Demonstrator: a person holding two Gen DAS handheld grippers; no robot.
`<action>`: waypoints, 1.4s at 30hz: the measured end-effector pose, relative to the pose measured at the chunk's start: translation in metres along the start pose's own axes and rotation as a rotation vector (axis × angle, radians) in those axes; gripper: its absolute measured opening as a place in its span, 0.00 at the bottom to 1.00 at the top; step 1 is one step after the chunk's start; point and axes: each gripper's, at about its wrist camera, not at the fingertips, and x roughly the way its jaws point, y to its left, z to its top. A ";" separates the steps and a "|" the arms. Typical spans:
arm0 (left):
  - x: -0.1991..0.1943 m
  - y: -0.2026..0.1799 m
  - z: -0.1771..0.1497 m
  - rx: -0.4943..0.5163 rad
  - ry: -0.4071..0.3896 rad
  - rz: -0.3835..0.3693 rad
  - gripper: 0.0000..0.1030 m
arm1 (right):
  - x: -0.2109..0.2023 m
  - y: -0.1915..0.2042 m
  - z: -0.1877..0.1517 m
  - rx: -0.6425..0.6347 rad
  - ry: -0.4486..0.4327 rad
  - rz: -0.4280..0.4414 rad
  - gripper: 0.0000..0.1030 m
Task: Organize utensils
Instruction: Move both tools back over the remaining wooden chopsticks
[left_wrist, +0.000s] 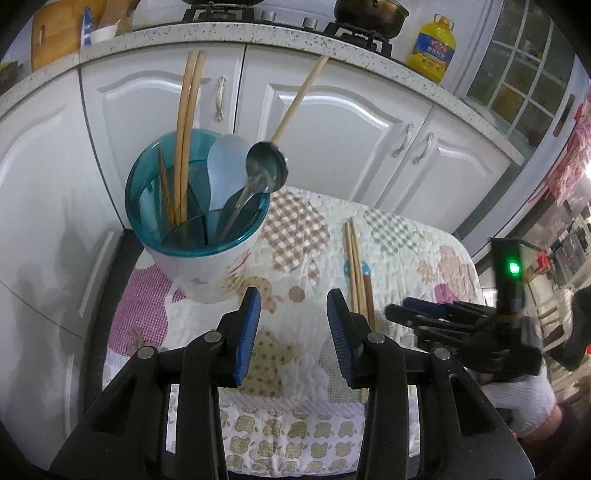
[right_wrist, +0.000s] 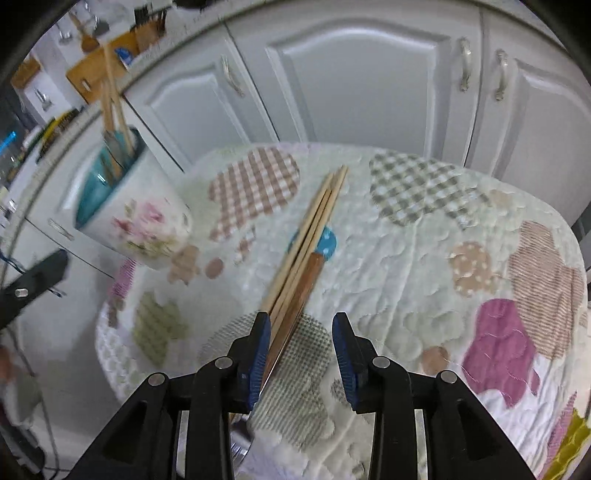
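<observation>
While the left claw (left_wrist: 293, 325) hovers wide open and empty at lower centre of the left wrist view, the utensil holder (left_wrist: 199, 221) stands upper left on the quilted surface (left_wrist: 295, 258), holding chopsticks, a white paddle and a metal ladle (left_wrist: 266, 167). Loose chopsticks (left_wrist: 355, 266) lie right of centre; the right claw (left_wrist: 417, 308) reaches in beside them.

In the right wrist view, the right claw (right_wrist: 300, 350) gapes, its left finger touching the chopsticks (right_wrist: 310, 236) and a wooden handle (right_wrist: 301, 291), gripping nothing. The holder (right_wrist: 129, 206) sits blurred at left.
</observation>
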 end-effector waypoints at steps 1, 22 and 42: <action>0.001 0.001 -0.001 -0.003 0.003 0.002 0.35 | 0.007 0.003 0.002 -0.015 0.007 -0.015 0.32; 0.022 -0.008 -0.003 -0.012 0.052 -0.040 0.35 | -0.016 -0.056 -0.016 0.095 0.012 -0.058 0.33; 0.028 -0.006 -0.005 -0.044 0.075 -0.055 0.35 | -0.006 -0.050 -0.008 0.094 0.013 -0.011 0.37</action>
